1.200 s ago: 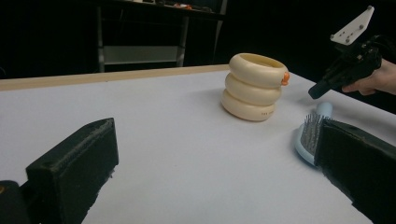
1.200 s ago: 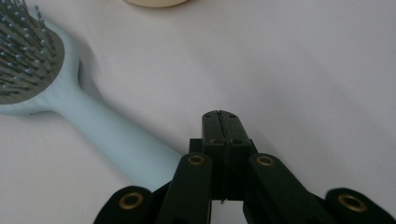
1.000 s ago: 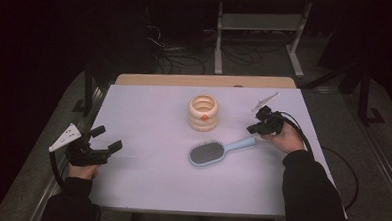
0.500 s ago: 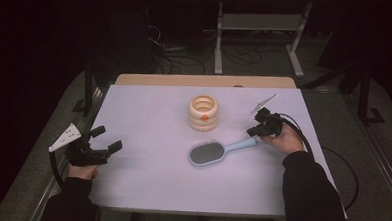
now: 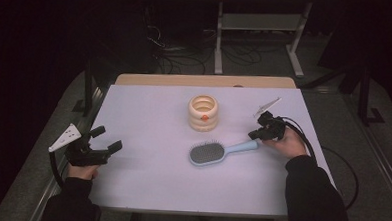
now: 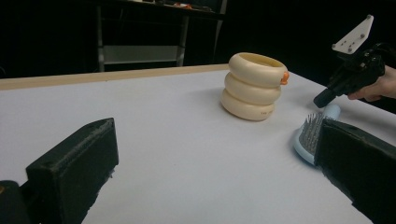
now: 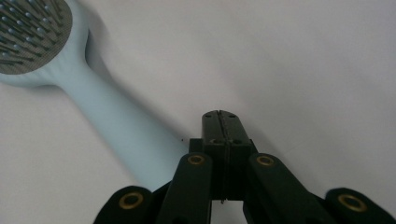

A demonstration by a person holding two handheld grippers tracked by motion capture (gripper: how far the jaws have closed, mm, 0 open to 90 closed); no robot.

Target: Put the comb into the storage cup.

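Hairbrush not yet picked up

The pale blue plastic hairbrush (image 5: 214, 153) lay flat on the white table (image 5: 148, 118); right gripper (image 7: 220, 122) jaws closed empty beside its handle (left gripper (image 5: 105, 139) jaws open, idle), grasp remaining.

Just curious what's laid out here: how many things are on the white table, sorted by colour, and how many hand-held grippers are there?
Light blue: 1, the hairbrush
Cream: 1, the ringed cup with an orange spot
Black grippers: 2, the left gripper open, the right gripper shut beside the brush handle
Total: 4
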